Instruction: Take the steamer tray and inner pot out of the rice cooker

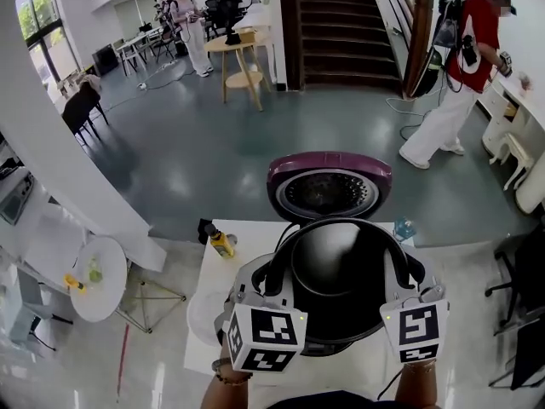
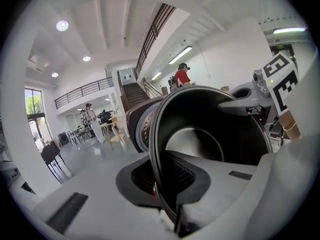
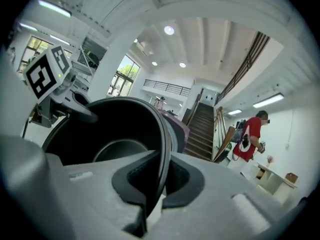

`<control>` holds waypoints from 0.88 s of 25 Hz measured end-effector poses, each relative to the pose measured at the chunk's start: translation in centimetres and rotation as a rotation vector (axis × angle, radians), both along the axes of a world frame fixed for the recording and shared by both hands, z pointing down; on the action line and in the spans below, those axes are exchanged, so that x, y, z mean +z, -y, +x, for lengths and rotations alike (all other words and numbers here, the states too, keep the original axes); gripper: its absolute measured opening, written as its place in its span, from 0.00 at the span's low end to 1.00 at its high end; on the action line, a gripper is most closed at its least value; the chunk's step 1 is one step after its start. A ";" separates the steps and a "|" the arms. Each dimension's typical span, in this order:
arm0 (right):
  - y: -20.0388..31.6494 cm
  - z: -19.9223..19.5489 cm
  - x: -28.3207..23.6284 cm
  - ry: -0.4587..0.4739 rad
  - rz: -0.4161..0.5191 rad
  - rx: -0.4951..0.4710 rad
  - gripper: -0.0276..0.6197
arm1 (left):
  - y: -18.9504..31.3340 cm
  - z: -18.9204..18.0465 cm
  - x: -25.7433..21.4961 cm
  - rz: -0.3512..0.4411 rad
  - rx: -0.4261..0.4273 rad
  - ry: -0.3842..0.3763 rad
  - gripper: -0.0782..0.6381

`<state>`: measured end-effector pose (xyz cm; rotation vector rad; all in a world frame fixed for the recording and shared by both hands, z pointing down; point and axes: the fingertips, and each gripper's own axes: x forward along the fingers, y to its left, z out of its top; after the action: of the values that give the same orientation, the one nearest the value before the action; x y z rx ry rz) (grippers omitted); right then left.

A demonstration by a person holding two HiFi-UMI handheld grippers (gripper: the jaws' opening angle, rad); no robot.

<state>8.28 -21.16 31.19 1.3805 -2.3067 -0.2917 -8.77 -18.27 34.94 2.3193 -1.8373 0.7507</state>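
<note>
The left hand-held gripper and the right hand-held gripper are each clamped on opposite rim sides of the dark round metal inner pot. 2 grips likely keep it level. It hangs above the white desk, in front of the open purple rice-cooker lid.

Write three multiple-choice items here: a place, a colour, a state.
1. Where is the small yellow bottle? A) left of the black round metal inner pot B) inside it C) on the stairs
2. The rice cooker's open domed lid is: A) white B) purple C) green
3. The left gripper and right gripper: A) both shut on the pot's rim B) both open C) both empty
Key: 1 A, the head view shows it there; 2 B, its shell is purple; 3 A, each pair of jaws clamps the rim.
</note>
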 end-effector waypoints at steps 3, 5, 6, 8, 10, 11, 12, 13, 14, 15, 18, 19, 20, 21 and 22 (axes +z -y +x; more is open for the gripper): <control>-2.5 2.9 -3.0 0.043 0.043 0.019 0.05 | -2.0 3.2 -2.5 0.063 0.038 0.005 0.13; -4.3 5.7 -4.1 0.034 0.051 0.049 0.05 | -3.3 6.1 -3.2 0.079 0.086 0.012 0.14; -5.2 7.3 -4.4 0.024 0.050 0.065 0.05 | -4.0 7.8 -3.3 0.080 0.117 0.013 0.15; -6.8 10.4 -4.6 -0.001 0.037 0.101 0.05 | -5.1 11.1 -3.0 0.069 0.187 0.007 0.17; -8.6 13.4 -4.0 -0.033 0.005 0.150 0.05 | -6.1 14.2 -2.0 0.037 0.258 -0.007 0.18; -9.5 14.8 -3.4 -0.048 -0.016 0.176 0.05 | -6.7 15.6 -1.2 0.016 0.289 -0.016 0.18; -10.3 16.1 -2.5 -0.057 -0.039 0.199 0.05 | -7.3 16.9 -0.3 -0.009 0.316 -0.025 0.18; -11.1 17.4 -1.4 -0.060 -0.063 0.219 0.05 | -7.9 18.1 0.7 -0.034 0.339 -0.027 0.18; -11.7 18.6 -0.2 -0.061 -0.084 0.233 0.05 | -8.4 19.3 1.7 -0.060 0.359 -0.020 0.19; -12.3 19.9 1.0 -0.060 -0.104 0.247 0.05 | -8.9 20.3 2.8 -0.085 0.378 -0.007 0.19; -14.0 23.0 4.6 -0.049 -0.192 0.301 0.05 | -10.1 23.3 6.1 -0.168 0.440 0.036 0.19; -14.6 23.9 5.9 -0.042 -0.229 0.321 0.05 | -10.5 24.2 7.3 -0.198 0.462 0.049 0.19; -15.1 24.7 7.1 -0.035 -0.267 0.337 0.05 | -10.9 25.0 8.5 -0.227 0.481 0.062 0.19; -15.6 25.4 8.4 -0.030 -0.302 0.350 0.05 | -11.3 25.6 9.7 -0.257 0.497 0.073 0.19; -16.0 25.9 9.7 -0.031 -0.335 0.360 0.05 | -11.6 26.1 10.8 -0.286 0.509 0.083 0.19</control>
<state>34.19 -5.11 40.86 1.5575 -1.9223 0.1763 17.36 -6.64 45.78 2.6001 -1.0640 1.0932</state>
